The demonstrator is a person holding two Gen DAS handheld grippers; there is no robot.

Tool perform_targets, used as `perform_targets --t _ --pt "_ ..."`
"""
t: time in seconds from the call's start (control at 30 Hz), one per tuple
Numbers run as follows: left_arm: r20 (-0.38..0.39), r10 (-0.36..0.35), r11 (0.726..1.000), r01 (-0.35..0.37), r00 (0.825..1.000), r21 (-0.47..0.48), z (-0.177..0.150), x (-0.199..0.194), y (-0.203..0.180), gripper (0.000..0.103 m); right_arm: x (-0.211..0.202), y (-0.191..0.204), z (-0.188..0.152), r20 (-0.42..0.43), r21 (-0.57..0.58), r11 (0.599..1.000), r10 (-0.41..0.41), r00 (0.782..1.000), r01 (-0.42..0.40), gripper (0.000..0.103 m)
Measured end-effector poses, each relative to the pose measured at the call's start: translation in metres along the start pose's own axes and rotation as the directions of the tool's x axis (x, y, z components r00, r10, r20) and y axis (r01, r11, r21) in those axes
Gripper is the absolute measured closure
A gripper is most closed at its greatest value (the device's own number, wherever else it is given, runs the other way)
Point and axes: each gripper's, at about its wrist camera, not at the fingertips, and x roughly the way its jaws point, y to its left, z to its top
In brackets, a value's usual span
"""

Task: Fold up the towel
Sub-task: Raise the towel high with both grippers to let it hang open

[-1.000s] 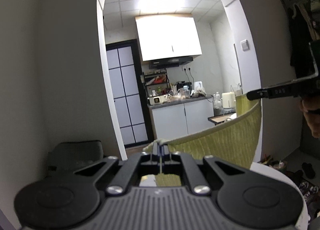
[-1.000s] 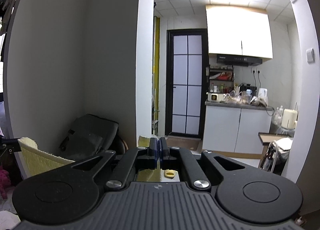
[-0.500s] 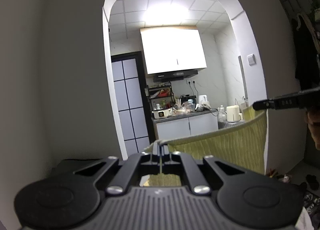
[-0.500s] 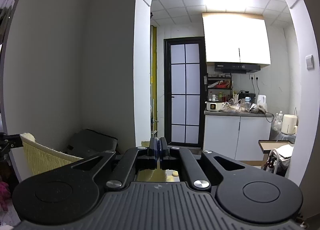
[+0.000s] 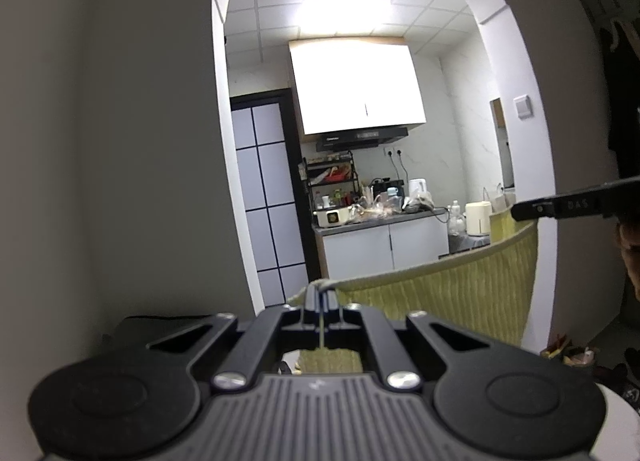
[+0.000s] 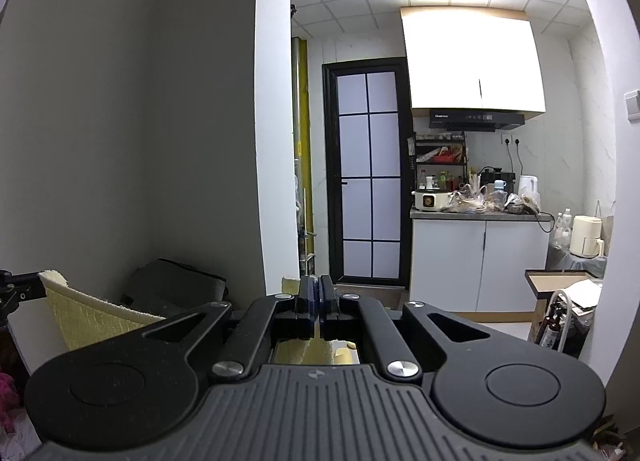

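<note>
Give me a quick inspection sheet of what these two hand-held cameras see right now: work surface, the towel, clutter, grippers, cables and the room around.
Surface: nothing seen; no table top in either view.
Job's things: yellow-green towel held up in the air, spread between the two grippers, its top edge sagging a little.
Clutter: kitchen counter crowded with bottles, bags and small appliances; open cardboard box on the right.
Grippers: left gripper shut on one towel corner; right gripper shut on the other corner.
Cables: two black cords hanging from wall sockets above the counter.
Surroundings: white archway into a kitchen, glass-paned dark door, range hood, bright ceiling light.
</note>
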Motion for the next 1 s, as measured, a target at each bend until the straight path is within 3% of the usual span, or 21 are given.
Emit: perform_targets --t 0.4,1.0 --pt "0.023 -0.005 1.000 0.005 1.000 0.013 0.016 0.014 0.003 0.101 0.010 -0.008 0.011 0.004 -0.009 1.000 -0.008 1.000 0.008 0.100" --pt "-0.111 -0.057 0.998 0.057 0.992 -0.008 -0.058 -0.038 -0.017 0.101 -0.045 -0.006 -0.085 -0.133 0.048 0.997 -0.045 0.990 0.052 0.100"
